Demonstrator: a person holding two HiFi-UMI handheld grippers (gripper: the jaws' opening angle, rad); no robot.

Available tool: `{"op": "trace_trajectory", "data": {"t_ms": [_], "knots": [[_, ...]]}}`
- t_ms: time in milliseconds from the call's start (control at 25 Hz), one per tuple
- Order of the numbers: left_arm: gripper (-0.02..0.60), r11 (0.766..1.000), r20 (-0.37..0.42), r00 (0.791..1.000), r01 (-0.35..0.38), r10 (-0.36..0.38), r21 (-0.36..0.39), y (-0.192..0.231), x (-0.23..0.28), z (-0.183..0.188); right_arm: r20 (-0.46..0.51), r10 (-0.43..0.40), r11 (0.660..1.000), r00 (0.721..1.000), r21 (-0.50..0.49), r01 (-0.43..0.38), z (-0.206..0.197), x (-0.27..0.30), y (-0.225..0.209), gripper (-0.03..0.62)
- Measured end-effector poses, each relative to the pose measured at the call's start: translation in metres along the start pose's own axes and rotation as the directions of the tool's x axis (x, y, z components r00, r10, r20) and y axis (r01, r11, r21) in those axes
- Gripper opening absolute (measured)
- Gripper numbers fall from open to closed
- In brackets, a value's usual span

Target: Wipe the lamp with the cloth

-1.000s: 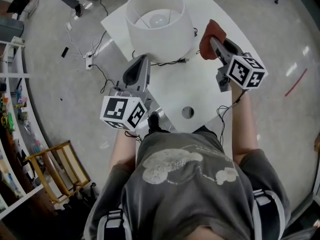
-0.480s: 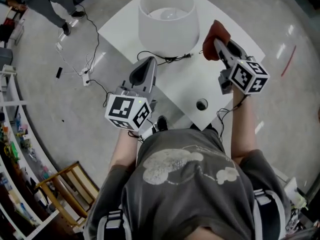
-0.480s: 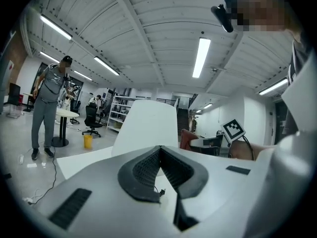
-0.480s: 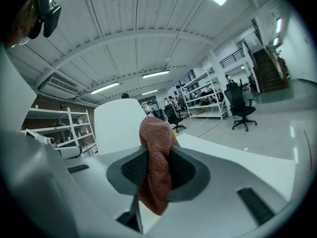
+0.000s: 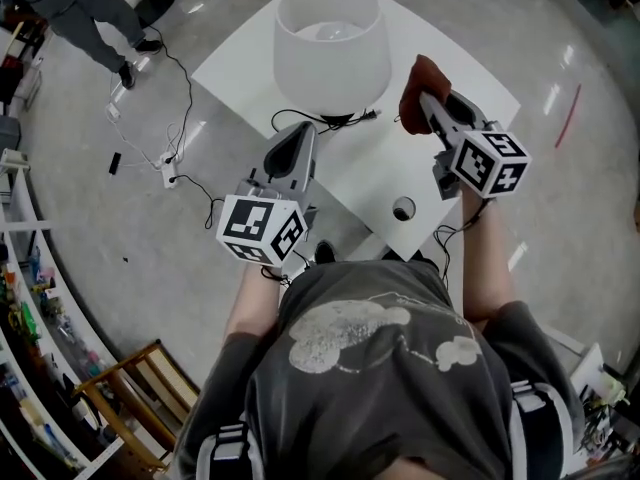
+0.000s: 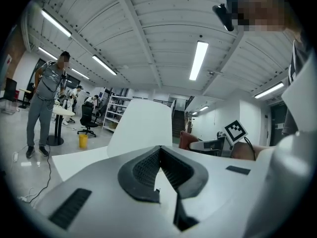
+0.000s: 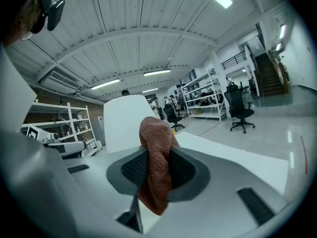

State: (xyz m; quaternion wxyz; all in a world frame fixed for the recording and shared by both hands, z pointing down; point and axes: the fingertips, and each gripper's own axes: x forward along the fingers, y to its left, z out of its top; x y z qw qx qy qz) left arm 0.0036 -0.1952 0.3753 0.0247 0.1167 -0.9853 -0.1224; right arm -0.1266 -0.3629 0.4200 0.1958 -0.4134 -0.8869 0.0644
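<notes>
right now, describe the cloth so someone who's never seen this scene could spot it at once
Find the white table with the big white-shaded lamp standing on it. Just right of the lamp, the right tongs are clamped on the cloth. It is a bunched, rust-brown terry rag, the only soft, coloured thing among white and grey hardware.

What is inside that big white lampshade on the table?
Through the open top of the lampshade, the head view shows a pale rounded bulb. Whatever holds the bulb up is hidden by the shade's wall.
</notes>
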Motion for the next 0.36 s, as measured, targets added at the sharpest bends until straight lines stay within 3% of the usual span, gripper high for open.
{"op": "trace_trajectory", "data": {"t_ms": [360], "knots": [[0.008,1.000,0.014,1.000,0.004,-0.004,-0.004,0.010,-0.008,0.007,-0.010,-0.008,1.000,1.000,0.023,0.008,-0.013,0.004,0.013,0.091]]}}
